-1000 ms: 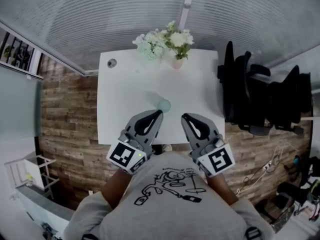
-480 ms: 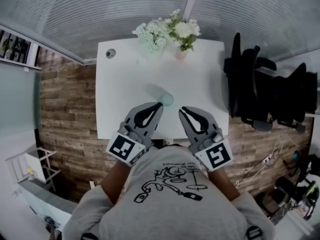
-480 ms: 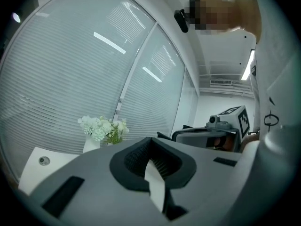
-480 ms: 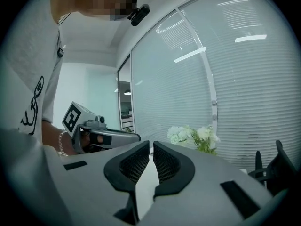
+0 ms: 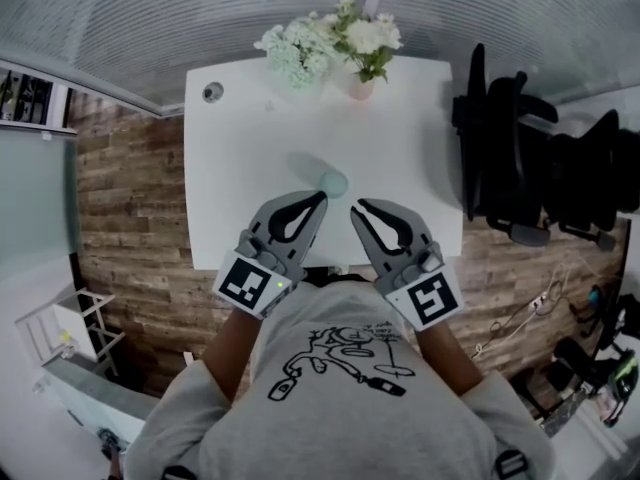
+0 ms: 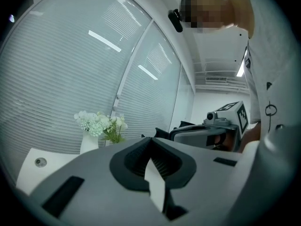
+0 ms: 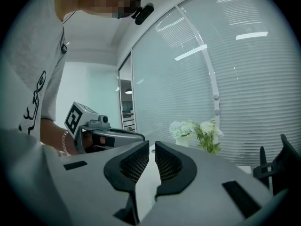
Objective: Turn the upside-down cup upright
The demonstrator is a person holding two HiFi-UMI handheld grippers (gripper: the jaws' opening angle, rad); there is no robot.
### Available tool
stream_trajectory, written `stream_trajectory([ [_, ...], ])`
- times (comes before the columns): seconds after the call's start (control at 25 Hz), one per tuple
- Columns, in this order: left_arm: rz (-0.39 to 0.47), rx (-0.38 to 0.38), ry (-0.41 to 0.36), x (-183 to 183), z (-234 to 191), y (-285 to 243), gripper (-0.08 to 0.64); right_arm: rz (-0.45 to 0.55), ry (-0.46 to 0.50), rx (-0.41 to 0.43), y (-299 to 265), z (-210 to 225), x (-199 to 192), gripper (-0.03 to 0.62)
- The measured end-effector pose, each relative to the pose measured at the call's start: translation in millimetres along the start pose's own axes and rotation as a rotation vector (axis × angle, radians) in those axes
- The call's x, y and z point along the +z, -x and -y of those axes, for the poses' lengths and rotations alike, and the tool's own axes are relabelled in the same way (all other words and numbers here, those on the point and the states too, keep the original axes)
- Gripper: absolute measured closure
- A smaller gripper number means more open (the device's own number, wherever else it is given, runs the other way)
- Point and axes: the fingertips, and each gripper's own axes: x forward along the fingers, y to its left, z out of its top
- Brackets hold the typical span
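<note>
A small pale blue-green cup (image 5: pixel 333 182) stands on the white table (image 5: pixel 240 168), near its front middle; I cannot tell which way up it is. My left gripper (image 5: pixel 321 197) is shut with nothing in it, its tips just left of and below the cup. To the cup's right and a little nearer me, my right gripper (image 5: pixel 356 207) is also shut and empty. Neither touches the cup. In the left gripper view the closed jaws (image 6: pixel 151 149) hide the cup. The right gripper view shows its jaws (image 7: pixel 151 157) nearly together over the tabletop.
Two vases of white flowers (image 5: pixel 330 46) stand at the table's far edge, also seen as flowers (image 6: pixel 100 125) and flowers (image 7: pixel 196 132). A round grommet (image 5: pixel 212 92) is at the far left corner. Black office chairs (image 5: pixel 520 158) stand right of the table. Glass wall with blinds behind.
Both grippers have sunk slightly and moved forward over the table's front edge, closer to the cup. Their jaws stayed shut.
</note>
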Motion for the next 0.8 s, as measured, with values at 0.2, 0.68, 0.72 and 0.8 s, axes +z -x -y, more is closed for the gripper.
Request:
stream_trajectory([
  [0.2, -0.011, -0.002, -0.002, -9.7, -2.6, -2.5, 0.557, -0.001, -0.009, -0.003, -2.6, -0.1, -9.8, 0.548],
  [0.68, -0.026, -0.019, -0.025, -34.9, -11.2, -9.4, 0.557, -0.027, -0.008, 0.015, -13.0, 0.7, -39.6, 0.451],
  [0.72, -0.027, -0.019, -0.025, -37.1, -11.9, -10.0, 0.557, -0.029, -0.007, 0.017, -13.7, 1.2, -42.5, 0.448],
  [0.8, -0.029, -0.019, -0.026, -41.6, -13.4, -11.6, 0.557, -0.024, 0.003, 0.021, -16.1, 2.3, -47.1, 0.443],
])
